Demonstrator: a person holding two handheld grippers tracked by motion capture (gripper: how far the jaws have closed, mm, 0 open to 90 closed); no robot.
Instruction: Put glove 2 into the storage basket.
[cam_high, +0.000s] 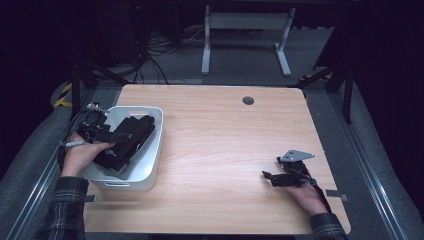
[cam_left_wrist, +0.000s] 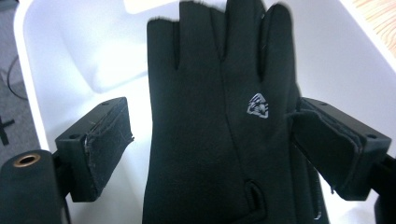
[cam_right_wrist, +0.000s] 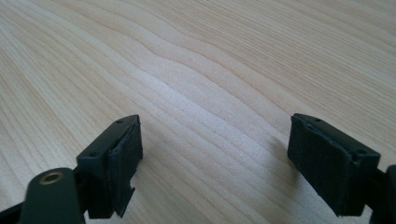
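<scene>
from above, our left claw (cam_high: 107, 131) hangs over the white bin (cam_high: 150, 170) at the bench's (cam_high: 220, 140) left, the black glove (cam_high: 127, 145) lying inside. along the left claw, jaws stand wide, the right pad brushing the glove (cam_left_wrist: 210, 140); we should lift straight up. its cuff is cut off. our right claw (cam_right_wrist: 215, 163) rests wide, empty.

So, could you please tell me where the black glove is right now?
The glove lies in the white bin at the table's left in the high view, between the open jaws of the left gripper, with a gap beside the left pad.
</scene>
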